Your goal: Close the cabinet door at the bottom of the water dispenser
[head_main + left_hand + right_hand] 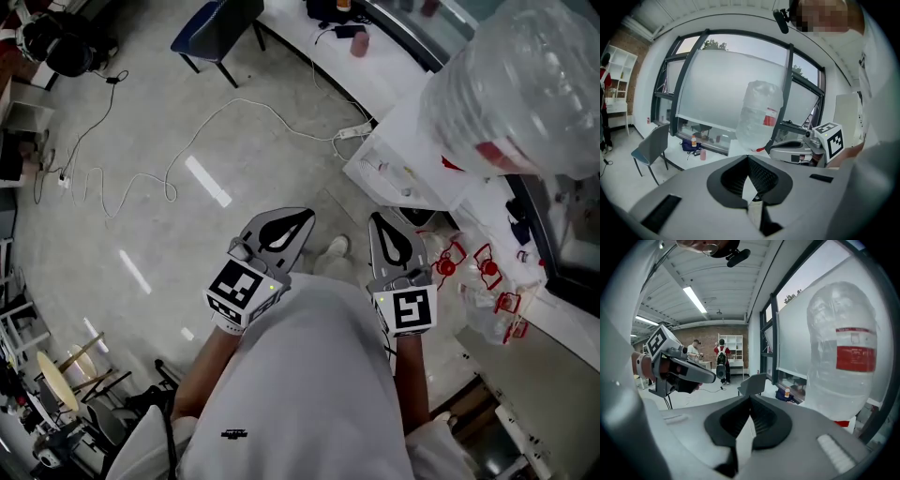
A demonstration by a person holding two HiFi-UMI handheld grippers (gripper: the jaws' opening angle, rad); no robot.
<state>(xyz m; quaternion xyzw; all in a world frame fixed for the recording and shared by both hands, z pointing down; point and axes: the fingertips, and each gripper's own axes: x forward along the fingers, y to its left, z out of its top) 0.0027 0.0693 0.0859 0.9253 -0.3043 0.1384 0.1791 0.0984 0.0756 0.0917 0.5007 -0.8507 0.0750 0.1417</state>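
The white water dispenser (405, 148) stands at the right of the head view with a large clear bottle (525, 89) on top; its bottom cabinet door is out of sight. Both grippers are held up in front of the person's chest, apart from the dispenser. My left gripper (303, 217) is shut with nothing in it, jaw tips meeting (748, 158). My right gripper (380, 218) is shut and empty as well (750, 398). The bottle (759, 115) shows ahead in the left gripper view and close at the right (843, 366) in the right gripper view.
A white cable (169, 178) and power strip (354, 131) lie on the grey floor. A dark chair (217, 28) stands at the top. Red-handled items and a plastic bag (487, 281) sit right of the dispenser. Two people (721, 357) stand far back.
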